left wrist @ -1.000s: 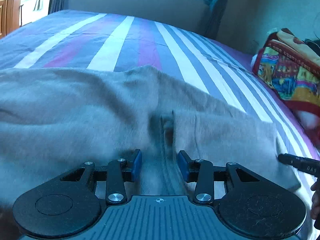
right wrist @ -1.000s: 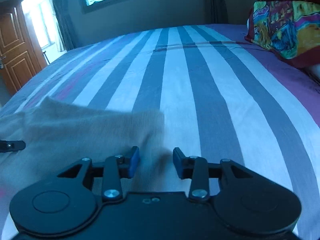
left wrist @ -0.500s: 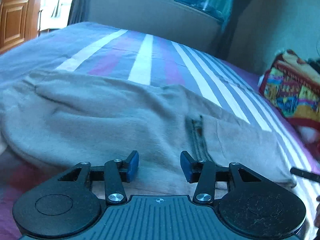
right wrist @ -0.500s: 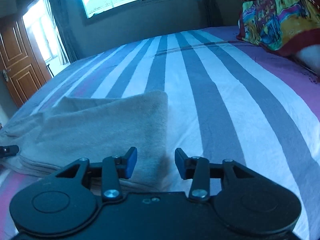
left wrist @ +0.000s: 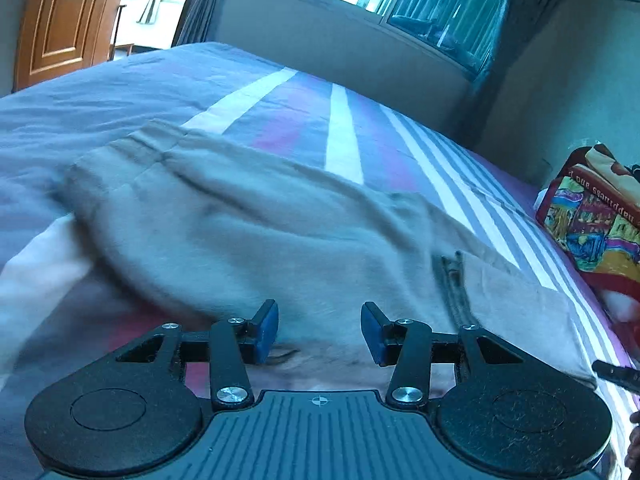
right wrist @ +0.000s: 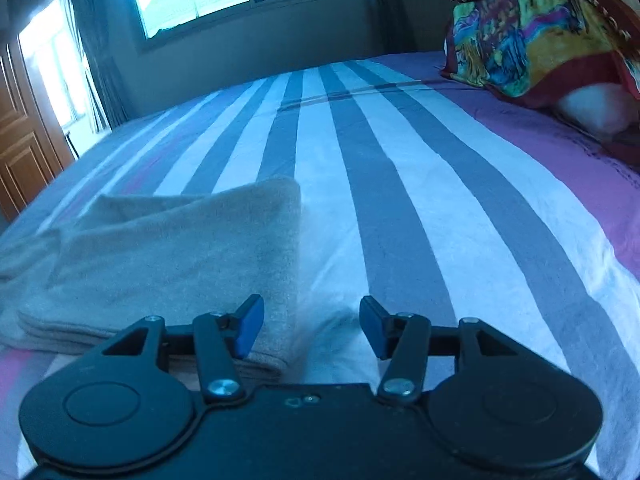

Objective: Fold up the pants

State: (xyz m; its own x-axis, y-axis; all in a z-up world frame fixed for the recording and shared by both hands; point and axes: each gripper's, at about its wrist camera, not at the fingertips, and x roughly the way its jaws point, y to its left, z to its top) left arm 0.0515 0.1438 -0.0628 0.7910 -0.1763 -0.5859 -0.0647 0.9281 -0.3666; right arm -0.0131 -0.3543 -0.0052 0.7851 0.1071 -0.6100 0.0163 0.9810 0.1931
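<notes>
- Beige fleece-like pants (left wrist: 280, 240) lie flat on the striped bedsheet (right wrist: 400, 200), near the edge closest to the cameras, well apart from the patterned pillow (right wrist: 540, 32) at the far right.
- Left gripper (left wrist: 319, 332): released. Its blue pads stand apart above the near edge of the cloth, and nothing is pinched between them.
- Right gripper (right wrist: 311, 328): jaws opening, with no cloth pressed between them. The left pad hangs over the near right corner of the garment; the right pad hangs over bare sheet.
- Judged reason for the placement: one gripper at each end of the near edge suits either letting go after laying a fold or setting up for another.
- Garment condition: in the right wrist view, stacked layers show along the near edge, which suggests that at least one fold is done.
- In the left wrist view, a dark zip or seam (left wrist: 454, 280) runs across the top layer, and a hemmed band lies at the far left end.
- Surface: mostly smooth, with shallow creases; the edges are roughly, not exactly, aligned.
</notes>
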